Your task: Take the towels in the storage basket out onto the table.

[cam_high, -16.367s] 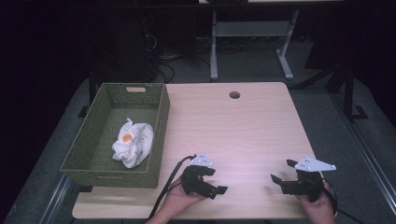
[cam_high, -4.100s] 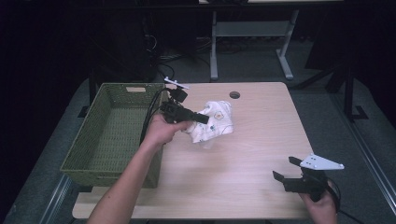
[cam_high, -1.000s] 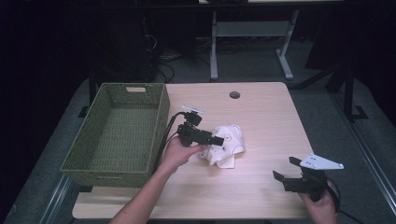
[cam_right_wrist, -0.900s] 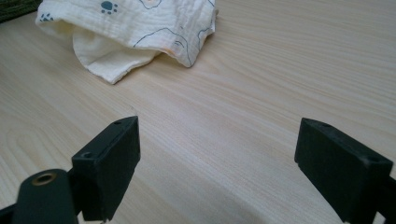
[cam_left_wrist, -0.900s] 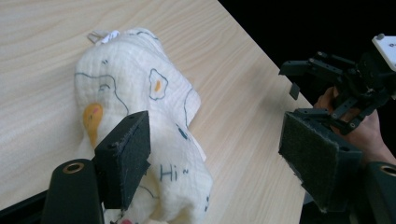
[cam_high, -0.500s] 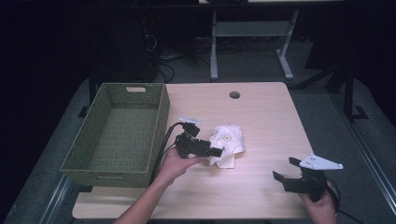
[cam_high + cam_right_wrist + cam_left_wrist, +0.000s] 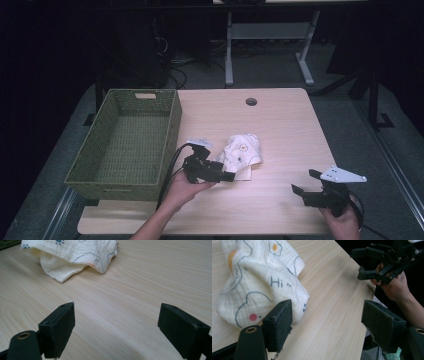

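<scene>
Cloth (image 7: 241, 154) lies crumpled, long axis slanting toward the table's far right; left gripper (image 7: 227, 176) spread, empty.

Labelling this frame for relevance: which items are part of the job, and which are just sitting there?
In the job:
- printed white cloth, crumpled on the table
- left claw, open beside the cloth
- green woven basket
- right claw, open, apart near the table's front edge

Just there:
- cable hole in the wooden table
- grey stand behind the table
</scene>
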